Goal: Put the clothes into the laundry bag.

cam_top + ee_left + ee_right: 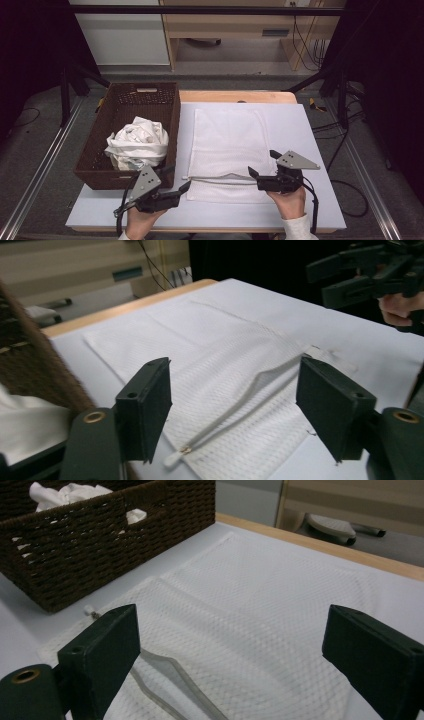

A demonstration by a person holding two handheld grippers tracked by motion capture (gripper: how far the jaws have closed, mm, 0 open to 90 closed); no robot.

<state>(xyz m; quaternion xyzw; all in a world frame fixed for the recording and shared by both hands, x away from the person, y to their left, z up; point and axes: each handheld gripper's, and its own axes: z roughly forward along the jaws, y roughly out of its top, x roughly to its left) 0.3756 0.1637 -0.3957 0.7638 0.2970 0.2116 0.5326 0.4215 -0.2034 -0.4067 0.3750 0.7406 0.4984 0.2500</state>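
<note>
A white mesh laundry bag (227,135) lies flat on the white table top (312,135), its zipper (220,177) running along the near end and slightly gaping. My left gripper (178,179) hovers open at the bag's near left corner, by the zipper's end (176,458). In the left gripper view its jaws (232,372) stand apart over the zipper (240,400), holding nothing. My right gripper (261,162) is open above the bag's near right part. The right gripper view has its jaws (235,635) wide over the mesh (260,605).
A brown wicker basket (97,150) stands at the table's left with a crumpled white cloth (137,142) inside; it reappears in the right gripper view (100,545). A wooden strip (235,96) edges the table's far side. Black frame legs stand on both sides.
</note>
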